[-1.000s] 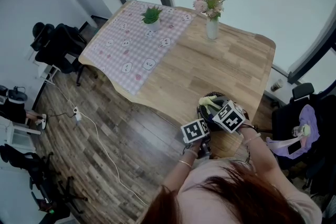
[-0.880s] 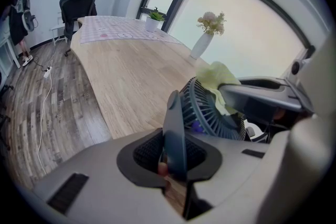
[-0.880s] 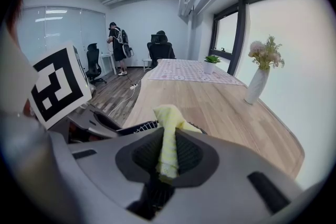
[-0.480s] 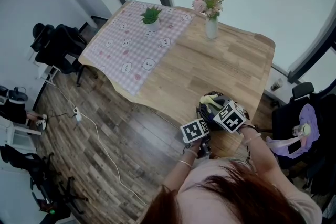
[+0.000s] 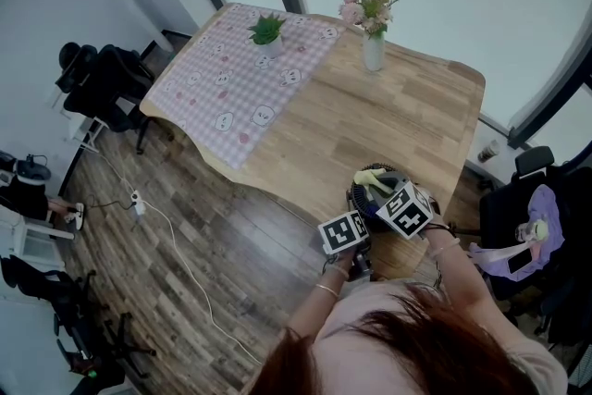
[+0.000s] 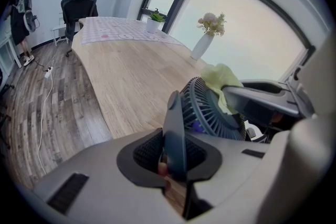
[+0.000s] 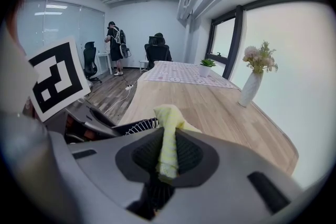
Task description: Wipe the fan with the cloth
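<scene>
Comparing with a second ago, I see nothing shifted: fingers of my left gripper pinch the stand of the fan, its grille just beyond them; fingers of my right gripper clamp the cloth, draped on the fan's top.

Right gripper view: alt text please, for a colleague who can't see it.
The right hand-held gripper is shut on a folded yellow cloth, just above the grille of a dark fan. Beyond it a long wooden table carries a vase of flowers.
</scene>
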A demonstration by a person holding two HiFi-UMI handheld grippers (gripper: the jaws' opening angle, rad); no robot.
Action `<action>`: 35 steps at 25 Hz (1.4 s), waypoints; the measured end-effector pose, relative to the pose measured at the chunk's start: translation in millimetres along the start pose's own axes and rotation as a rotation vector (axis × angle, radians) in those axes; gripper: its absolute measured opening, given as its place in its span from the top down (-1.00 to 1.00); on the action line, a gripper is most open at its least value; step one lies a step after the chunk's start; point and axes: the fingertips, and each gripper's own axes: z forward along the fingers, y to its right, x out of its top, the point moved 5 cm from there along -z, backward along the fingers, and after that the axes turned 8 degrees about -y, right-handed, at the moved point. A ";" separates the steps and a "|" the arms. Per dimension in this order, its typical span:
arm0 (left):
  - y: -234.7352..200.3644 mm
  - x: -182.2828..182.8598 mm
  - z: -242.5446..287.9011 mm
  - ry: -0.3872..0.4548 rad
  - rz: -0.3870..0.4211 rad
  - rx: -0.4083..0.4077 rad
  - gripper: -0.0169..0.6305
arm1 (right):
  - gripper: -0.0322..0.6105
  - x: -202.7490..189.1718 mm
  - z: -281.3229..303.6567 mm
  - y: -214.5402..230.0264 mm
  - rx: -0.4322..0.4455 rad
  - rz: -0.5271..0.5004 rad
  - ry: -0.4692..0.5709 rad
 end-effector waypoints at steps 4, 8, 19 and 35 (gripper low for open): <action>-0.8 0.3 0.3 -0.001 -0.001 0.001 0.76 | 0.74 -0.7 0.1 0.9 -0.015 0.000 0.002; -0.3 0.5 1.4 0.000 0.002 0.000 0.76 | 0.74 -4.8 -1.4 5.9 -0.030 0.009 0.002; 0.1 0.8 0.5 -0.004 0.003 -0.002 0.76 | 0.74 -14.2 -8.3 18.1 -0.066 0.060 0.013; -0.2 -0.7 0.6 0.008 -0.005 0.001 0.76 | 0.74 -26.5 -20.2 27.7 -0.176 0.082 0.011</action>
